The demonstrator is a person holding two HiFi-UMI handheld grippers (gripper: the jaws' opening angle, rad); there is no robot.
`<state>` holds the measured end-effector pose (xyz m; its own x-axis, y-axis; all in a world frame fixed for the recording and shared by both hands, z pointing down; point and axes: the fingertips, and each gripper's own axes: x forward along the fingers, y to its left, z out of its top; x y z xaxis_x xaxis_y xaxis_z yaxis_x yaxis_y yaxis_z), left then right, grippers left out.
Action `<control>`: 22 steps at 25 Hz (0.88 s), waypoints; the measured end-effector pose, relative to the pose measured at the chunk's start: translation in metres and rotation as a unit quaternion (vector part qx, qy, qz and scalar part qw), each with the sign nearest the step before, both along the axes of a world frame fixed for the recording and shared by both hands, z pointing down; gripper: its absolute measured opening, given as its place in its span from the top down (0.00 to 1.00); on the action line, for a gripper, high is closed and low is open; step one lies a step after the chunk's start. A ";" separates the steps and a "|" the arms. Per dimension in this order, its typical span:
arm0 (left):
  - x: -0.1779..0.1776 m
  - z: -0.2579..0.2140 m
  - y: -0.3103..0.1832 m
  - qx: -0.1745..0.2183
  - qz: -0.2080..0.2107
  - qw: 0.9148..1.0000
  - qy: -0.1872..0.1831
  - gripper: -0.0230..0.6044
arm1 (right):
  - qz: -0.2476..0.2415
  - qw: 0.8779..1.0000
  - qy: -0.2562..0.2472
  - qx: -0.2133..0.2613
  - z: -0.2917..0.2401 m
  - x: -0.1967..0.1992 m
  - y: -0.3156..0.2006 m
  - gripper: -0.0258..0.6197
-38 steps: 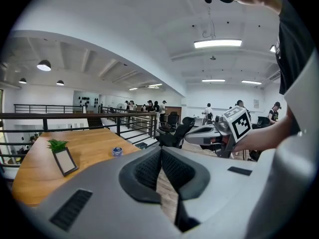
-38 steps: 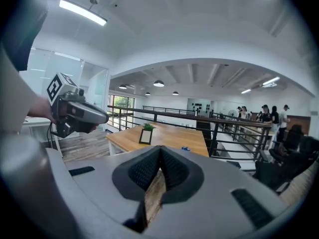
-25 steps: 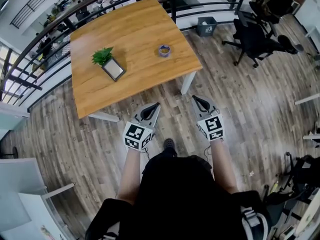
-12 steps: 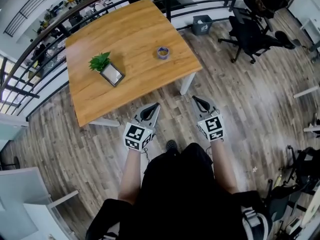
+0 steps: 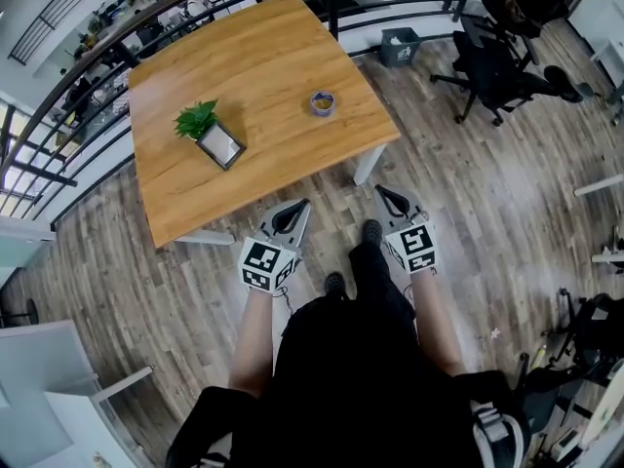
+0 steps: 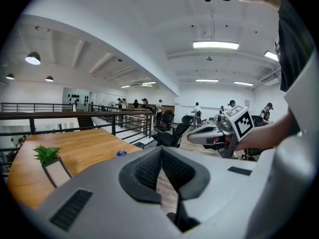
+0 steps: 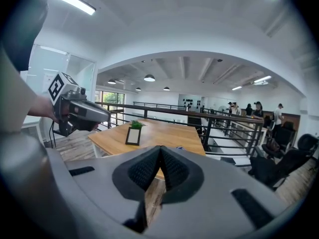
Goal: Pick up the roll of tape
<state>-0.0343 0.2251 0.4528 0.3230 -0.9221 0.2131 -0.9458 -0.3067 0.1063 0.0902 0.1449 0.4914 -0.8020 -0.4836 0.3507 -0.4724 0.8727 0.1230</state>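
Head view puts the small bluish roll of tape, flat on the square wooden table, well apart at one o'clock from the left gripper and eleven from the right gripper. Both are clenched and empty, and neither is clearly nearer.

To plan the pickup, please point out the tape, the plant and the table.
tape (image 5: 322,102), head view, middle of the roll.
plant (image 5: 196,119), head view, on its green leaves.
table (image 5: 273,57), head view, on bare wood top.

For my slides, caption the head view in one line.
Person, left gripper and right gripper shut, stands short of a wooden table holding a roll of tape and a plant.
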 end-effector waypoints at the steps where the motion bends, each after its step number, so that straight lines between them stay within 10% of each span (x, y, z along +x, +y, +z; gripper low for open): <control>1: -0.002 0.001 -0.003 -0.001 -0.002 1.000 0.000 0.93 | -0.003 1.000 0.000 -0.001 0.001 -0.002 -0.004 0.95; 22: -0.012 0.005 -0.103 -0.026 -0.039 0.999 0.006 0.93 | -0.050 0.998 0.006 -0.029 0.015 -0.027 -0.111 0.95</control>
<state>-0.0463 0.1222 0.4578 0.2525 -0.9327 0.2576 -0.9655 -0.2253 0.1308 0.0628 0.0343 0.5062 -0.8409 -0.3794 0.3859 -0.3812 0.9214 0.0753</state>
